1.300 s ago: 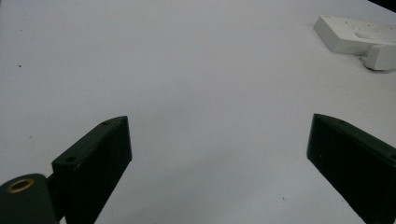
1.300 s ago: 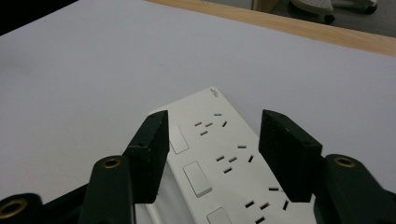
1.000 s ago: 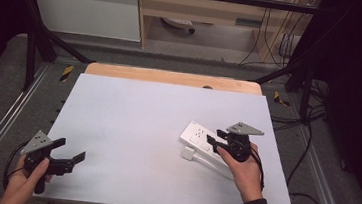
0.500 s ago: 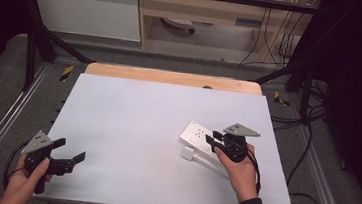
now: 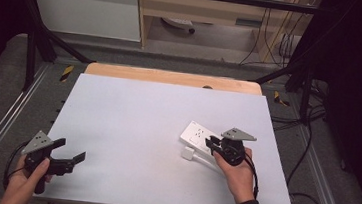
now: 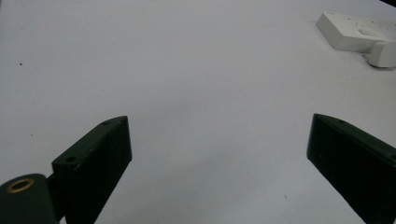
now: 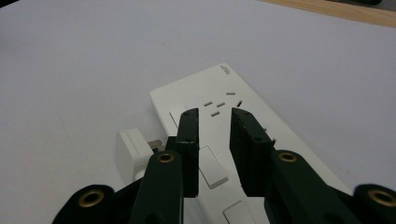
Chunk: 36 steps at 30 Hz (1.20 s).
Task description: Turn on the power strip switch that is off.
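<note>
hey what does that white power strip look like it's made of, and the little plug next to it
Power strip: probably moulded plastic, smooth matte white, with crisp cut slots and flat rocker switches. Plug: looks like the same white plastic, rounded corners; the prongs at its side look metallic, though they are small.

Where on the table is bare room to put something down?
The white table is bare from the left gripper across to the power strip, and along the far wooden edge. It is crowded only where the right gripper meets the strip and white plug.
</note>
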Available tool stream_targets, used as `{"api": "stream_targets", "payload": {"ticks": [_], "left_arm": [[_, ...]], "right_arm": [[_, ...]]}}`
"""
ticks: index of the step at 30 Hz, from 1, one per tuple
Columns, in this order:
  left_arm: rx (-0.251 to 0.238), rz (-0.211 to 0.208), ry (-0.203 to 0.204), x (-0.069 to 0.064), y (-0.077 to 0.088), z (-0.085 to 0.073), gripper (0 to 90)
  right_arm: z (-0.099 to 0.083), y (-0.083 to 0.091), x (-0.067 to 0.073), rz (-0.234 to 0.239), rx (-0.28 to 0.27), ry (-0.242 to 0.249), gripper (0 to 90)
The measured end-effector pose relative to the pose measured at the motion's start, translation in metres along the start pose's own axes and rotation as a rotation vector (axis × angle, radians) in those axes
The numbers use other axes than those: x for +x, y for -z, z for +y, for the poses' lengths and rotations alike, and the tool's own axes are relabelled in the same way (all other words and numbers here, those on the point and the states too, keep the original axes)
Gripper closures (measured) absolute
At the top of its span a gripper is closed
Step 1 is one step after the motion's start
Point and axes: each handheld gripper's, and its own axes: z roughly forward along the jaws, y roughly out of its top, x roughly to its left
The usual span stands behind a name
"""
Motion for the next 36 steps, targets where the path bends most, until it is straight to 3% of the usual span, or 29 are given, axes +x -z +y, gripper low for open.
{"api": "stream_targets", "payload": {"ticks": [36], "left_arm": [[0.005, -0.007, -0.011, -0.001, -0.001, 0.000, 6.5]], "right_arm": [[-0.014, -0.015, -0.002, 0.005, 0.045, 0.015, 90.0]]}}
